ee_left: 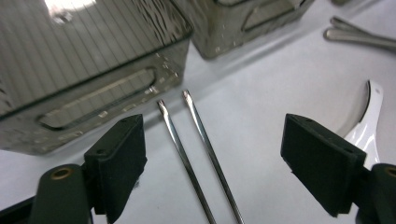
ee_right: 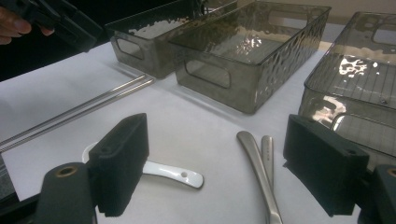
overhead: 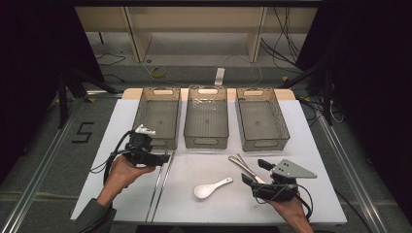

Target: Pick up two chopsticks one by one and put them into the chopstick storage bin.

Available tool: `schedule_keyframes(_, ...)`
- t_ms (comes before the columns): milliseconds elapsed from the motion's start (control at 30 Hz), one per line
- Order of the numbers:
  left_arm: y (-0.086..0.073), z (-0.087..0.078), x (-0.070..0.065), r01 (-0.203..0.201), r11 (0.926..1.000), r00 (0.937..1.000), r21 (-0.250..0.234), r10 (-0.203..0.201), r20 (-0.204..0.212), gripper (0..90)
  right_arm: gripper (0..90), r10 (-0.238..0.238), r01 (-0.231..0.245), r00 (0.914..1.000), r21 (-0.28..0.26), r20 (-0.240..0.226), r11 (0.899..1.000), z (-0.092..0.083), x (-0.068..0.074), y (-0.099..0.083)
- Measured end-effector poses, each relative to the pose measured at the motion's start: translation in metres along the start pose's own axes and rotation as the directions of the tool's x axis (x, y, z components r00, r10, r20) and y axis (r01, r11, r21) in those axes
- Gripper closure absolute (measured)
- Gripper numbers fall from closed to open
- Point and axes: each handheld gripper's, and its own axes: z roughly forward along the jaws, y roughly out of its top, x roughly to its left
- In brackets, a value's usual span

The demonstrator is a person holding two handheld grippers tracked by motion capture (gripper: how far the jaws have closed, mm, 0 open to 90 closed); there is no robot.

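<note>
A pair of metal chopsticks (overhead: 162, 182) lies on the white table, tips toward the left bin. My left gripper (overhead: 165, 156) hovers over their far ends, held level and pointing right. In the left gripper view the chopsticks (ee_left: 187, 158) run between the jaws, and the left gripper (ee_left: 215, 135) is open, its pads well clear of them. A white ceramic spoon (overhead: 211, 188) lies at centre front. Two metal utensils (overhead: 243, 166) lie side by side to its right. My right gripper (overhead: 256, 171) stands open just right of them, with the utensils (ee_right: 257, 163) and spoon (ee_right: 173, 173) ahead of its jaws.
Three smoky clear plastic bins stand in a row at the back: left bin (overhead: 156, 141), middle bin (overhead: 206, 141), right bin (overhead: 265, 143). All look empty. The table's front edge is close to both hands. Cables trail from each gripper.
</note>
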Motion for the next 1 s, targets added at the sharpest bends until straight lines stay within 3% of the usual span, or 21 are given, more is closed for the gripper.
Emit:
schedule_keyframes(67,0.0,0.005,0.0,0.001,0.9993,0.9997,0.037,0.0,-0.025,23.4,23.4,-0.002,0.002,1.0,-0.002,0.0,1.0,0.0,0.0,0.0)
schedule_keyframes(167,-0.002,0.012,0.0,-0.007,0.9943,0.9997,0.107,0.009,-0.021,24.5,23.4,-0.005,0.005,1.0,-0.004,-0.004,1.0,-0.001,0.0,0.001)
schedule_keyframes(233,-0.003,0.015,0.001,-0.014,0.9881,0.9999,0.153,0.015,-0.008,30.4,23.4,-0.008,0.008,0.9999,-0.002,-0.007,1.0,-0.001,0.001,0.001)
schedule_keyframes(367,-0.006,0.021,0.002,-0.026,0.973,0.9991,0.229,0.033,-0.026,35.0,23.4,-0.015,0.015,0.9998,0.004,-0.011,1.0,0.0,0.002,0.001)
schedule_keyframes(467,-0.008,0.023,0.002,-0.03,0.9674,0.9993,0.251,0.035,-0.013,38.4,23.6,-0.015,0.015,0.9998,0.006,-0.012,1.0,0.0,0.002,0.001)
schedule_keyframes(567,-0.011,0.025,0.002,-0.036,0.9597,0.9985,0.278,0.046,-0.029,40.8,24.2,-0.015,0.015,0.9998,0.003,-0.011,1.0,-0.001,0.002,0.001)
schedule_keyframes(700,-0.016,0.031,0.002,-0.043,0.9501,0.999,0.309,0.045,0.001,47.2,24.5,-0.015,0.015,0.9998,0.006,-0.012,1.0,0.0,0.002,0.001)
schedule_keyframes(733,-0.018,0.036,0.002,-0.057,0.9392,0.9983,0.339,0.057,0.009,47.7,24.6,-0.017,0.017,0.9998,0.004,-0.012,1.0,0.0,0.002,0.001)
schedule_keyframes(767,-0.018,0.036,0.002,-0.057,0.9392,0.9983,0.339,0.057,0.009,48.7,24.6,-0.017,0.017,0.9998,0.004,-0.012,1.0,0.0,0.002,0.001)
schedule_keyframes(833,-0.02,0.04,0.001,-0.066,0.9298,0.9974,0.362,0.072,-0.003,50.0,24.7,-0.019,0.02,0.9997,0.006,-0.014,1.0,0.0,0.002,0.001)
schedule_keyframes(900,-0.022,0.042,0.0,-0.069,0.9286,0.9973,0.365,0.073,0.003,52.7,24.8,-0.018,0.018,0.9997,0.007,-0.016,1.0,0.0,0.002,0.001)
schedule_keyframes(1000,-0.023,0.043,-0.001,-0.089,0.9211,0.9958,0.379,0.091,0.012,58.1,24.9,-0.017,0.017,0.9997,0.01,-0.02,1.0,0.001,0.003,0.001)
